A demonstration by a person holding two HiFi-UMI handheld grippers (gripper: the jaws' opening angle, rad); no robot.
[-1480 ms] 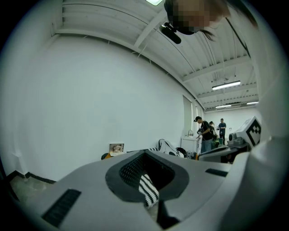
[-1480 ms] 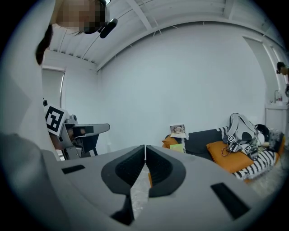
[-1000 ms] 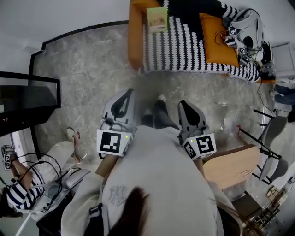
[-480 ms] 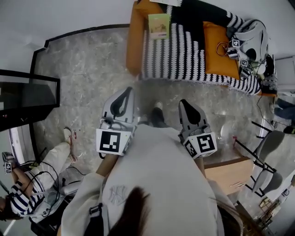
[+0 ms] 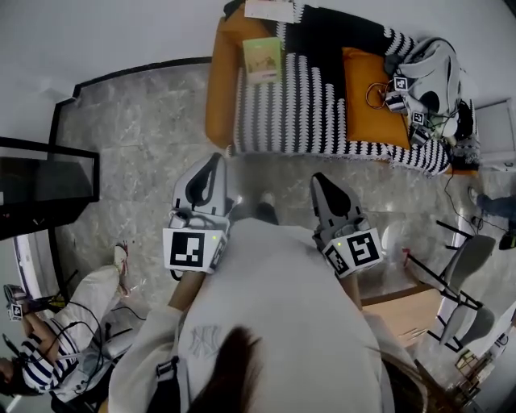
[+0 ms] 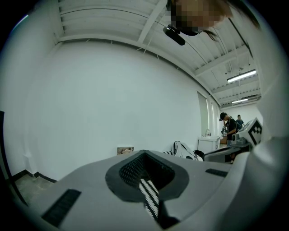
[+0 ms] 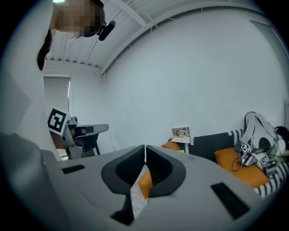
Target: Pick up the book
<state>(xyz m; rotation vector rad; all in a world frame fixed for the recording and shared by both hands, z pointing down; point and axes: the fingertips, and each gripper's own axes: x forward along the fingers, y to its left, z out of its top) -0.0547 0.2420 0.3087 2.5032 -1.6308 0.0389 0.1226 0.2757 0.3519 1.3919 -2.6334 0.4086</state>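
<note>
The book, pale green, lies flat on the left end of an orange sofa, beside a black-and-white striped blanket. My left gripper and right gripper are held out in front of my body over the stone floor, well short of the sofa. Both are shut and hold nothing. In the left gripper view the left gripper has its jaws together, with striped blanket showing through the gap behind them. In the right gripper view the right gripper points at the sofa's orange end.
A framed picture leans on the wall behind the sofa. An orange cushion and a white backpack lie at its right end. A wooden table and chair stand right; a person sits lower left by a dark cabinet.
The sofa and book have come lower and nearer in the head view as I walk toward them. Both grippers stay shut in front of me.
</note>
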